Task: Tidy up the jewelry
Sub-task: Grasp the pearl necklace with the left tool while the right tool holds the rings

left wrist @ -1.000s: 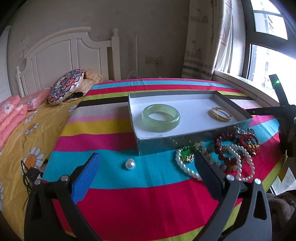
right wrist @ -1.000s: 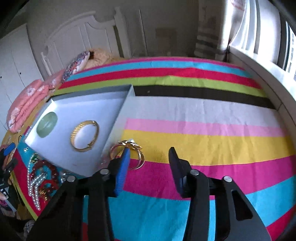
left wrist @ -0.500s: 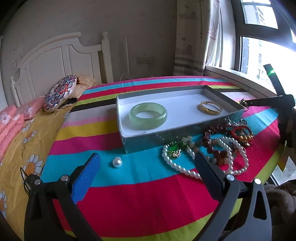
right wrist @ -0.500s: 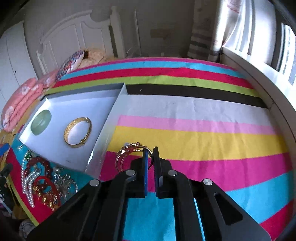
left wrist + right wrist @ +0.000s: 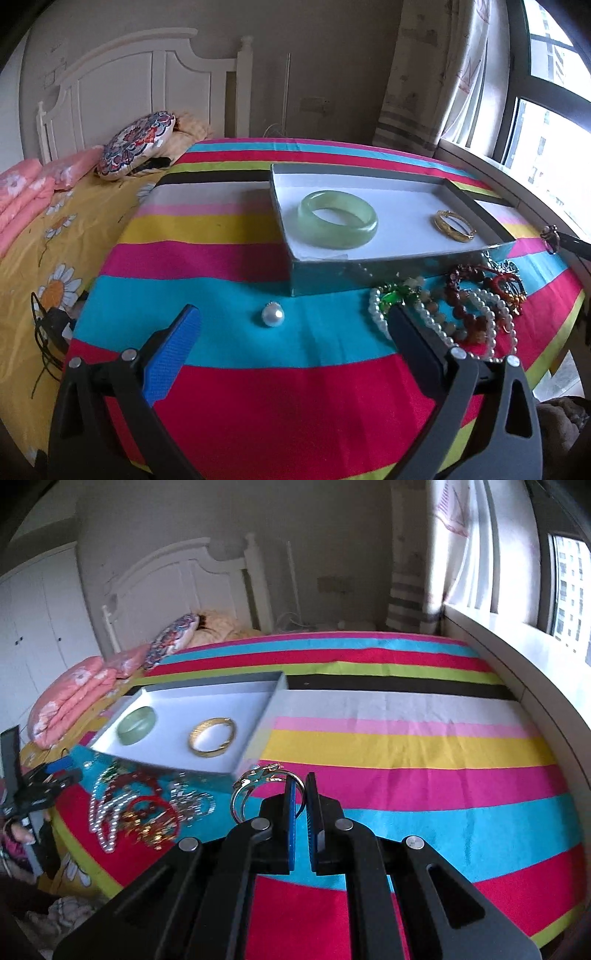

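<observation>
We see a bed (image 5: 258, 387) under a striped cover filling both views. A shallow box (image 5: 332, 284) sits upper centre of the left view, holding a jade bangle (image 5: 338, 218) and a gold bangle (image 5: 454, 230). A bead pile (image 5: 472, 314) lies lower right of it, a pearl (image 5: 272, 315) at centre. Our left gripper (image 5: 291, 332) gapes wide, empty. Our right gripper (image 5: 300, 805), centre of its view, pinches a silver bangle (image 5: 255, 786).

Window (image 5: 546, 122) daylight, fisheye-bent edges, slight blur.
</observation>
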`<act>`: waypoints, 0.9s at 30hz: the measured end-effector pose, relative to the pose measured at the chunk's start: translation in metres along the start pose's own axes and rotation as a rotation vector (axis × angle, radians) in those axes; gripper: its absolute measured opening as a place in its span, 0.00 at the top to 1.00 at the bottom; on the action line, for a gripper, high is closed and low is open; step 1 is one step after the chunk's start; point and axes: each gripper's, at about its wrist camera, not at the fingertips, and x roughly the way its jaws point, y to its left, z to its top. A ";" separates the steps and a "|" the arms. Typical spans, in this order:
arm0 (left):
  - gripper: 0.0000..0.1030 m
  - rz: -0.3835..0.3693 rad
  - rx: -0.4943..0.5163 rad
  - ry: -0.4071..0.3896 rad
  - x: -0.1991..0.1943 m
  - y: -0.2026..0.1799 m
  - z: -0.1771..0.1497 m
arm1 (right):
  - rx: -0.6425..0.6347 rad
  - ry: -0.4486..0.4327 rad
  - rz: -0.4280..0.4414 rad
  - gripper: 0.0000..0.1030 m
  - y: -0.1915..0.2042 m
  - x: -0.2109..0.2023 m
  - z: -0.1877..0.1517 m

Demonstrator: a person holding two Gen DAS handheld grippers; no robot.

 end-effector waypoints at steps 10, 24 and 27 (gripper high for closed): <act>0.03 -0.184 -0.052 0.044 0.012 0.002 0.001 | -0.011 0.005 0.014 0.92 0.010 0.000 -0.003; 0.04 -0.322 0.125 0.012 -0.009 -0.074 0.003 | 0.015 0.011 0.022 0.92 0.002 -0.002 -0.015; 0.23 -0.334 0.266 0.040 -0.012 -0.105 -0.004 | 0.020 0.012 0.023 0.92 0.001 -0.003 -0.017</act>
